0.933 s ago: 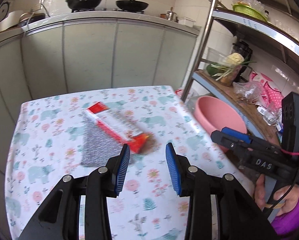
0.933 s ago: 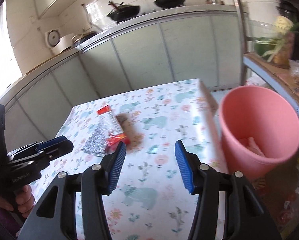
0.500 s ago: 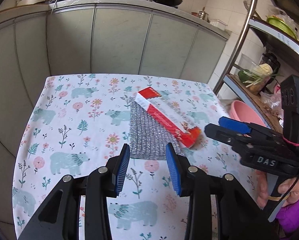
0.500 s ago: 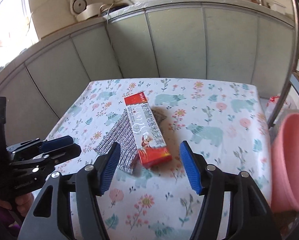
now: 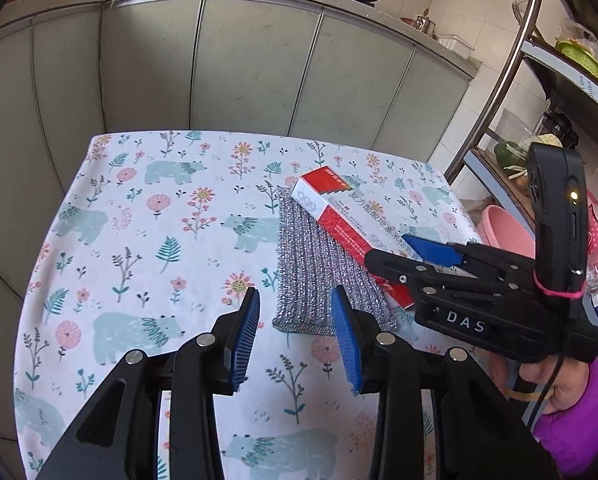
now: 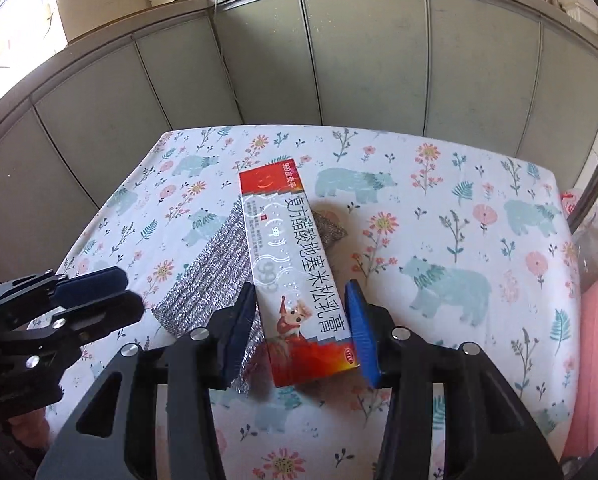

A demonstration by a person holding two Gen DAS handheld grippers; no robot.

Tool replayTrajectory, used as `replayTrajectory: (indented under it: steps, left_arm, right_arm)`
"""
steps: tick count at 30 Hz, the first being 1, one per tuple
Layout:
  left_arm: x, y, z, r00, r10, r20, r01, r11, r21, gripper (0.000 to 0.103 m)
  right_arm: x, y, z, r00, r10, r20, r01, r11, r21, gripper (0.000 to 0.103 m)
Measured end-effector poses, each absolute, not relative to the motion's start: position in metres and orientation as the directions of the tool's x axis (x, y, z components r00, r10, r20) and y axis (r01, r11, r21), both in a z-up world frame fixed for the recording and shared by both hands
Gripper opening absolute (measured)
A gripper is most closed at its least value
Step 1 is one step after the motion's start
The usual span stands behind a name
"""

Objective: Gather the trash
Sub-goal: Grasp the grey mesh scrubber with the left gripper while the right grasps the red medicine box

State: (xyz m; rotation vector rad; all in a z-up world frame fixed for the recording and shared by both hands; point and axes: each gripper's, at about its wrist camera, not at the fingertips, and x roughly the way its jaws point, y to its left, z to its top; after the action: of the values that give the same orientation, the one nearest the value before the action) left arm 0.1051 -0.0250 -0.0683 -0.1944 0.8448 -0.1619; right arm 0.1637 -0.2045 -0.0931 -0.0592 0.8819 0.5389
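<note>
A long red-and-white carton [image 6: 295, 256] lies on a silver mesh cloth [image 6: 207, 272] on the floral tablecloth [image 6: 439, 208]. My right gripper [image 6: 303, 328] straddles the carton's near end. Its jaws are closing, the blue pads sit right at the carton's sides, and no firm press shows. From the left wrist view, the carton [image 5: 339, 216] and the cloth [image 5: 319, 280] lie just ahead and to the right. The right gripper [image 5: 399, 248] reaches over the carton there. My left gripper [image 5: 295, 336] hovers open and empty near the cloth's front edge, and in the right wrist view the left gripper [image 6: 87, 292] shows at the left.
A pink bucket [image 5: 507, 232] stands off the table's right side, below a metal shelf rack [image 5: 499, 80]. Grey-green cabinets [image 5: 251, 60] run behind the table. A brownish scrap [image 6: 331, 228] peeks out beside the carton. A hand in a purple sleeve [image 5: 571, 412] holds the right gripper.
Both grippers have swung left from the pink bucket toward the carton. The right gripper has come down around the carton's near end, and its jaws have narrowed. The left jaws are unchanged.
</note>
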Motion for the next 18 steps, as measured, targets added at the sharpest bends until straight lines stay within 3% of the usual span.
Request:
replayTrajectory:
  steps: [10, 18]
  left_arm:
    - [0.144, -0.043, -0.081, 0.622, -0.187, -0.760, 0.056, 0.979, -0.196, 0.036]
    - [0.161, -0.059, -0.095, 0.600, -0.092, -0.795, 0.028, 0.995, -0.094, 0.037]
  right_arm:
    - [0.109, -0.284, -0.069, 0.650, 0.292, -0.701, -0.246, 0.954, 0.169, 0.042]
    - [0.082, -0.318, -0.085, 0.636, 0.220, -0.740, -0.163, 0.975, 0.150, 0.042]
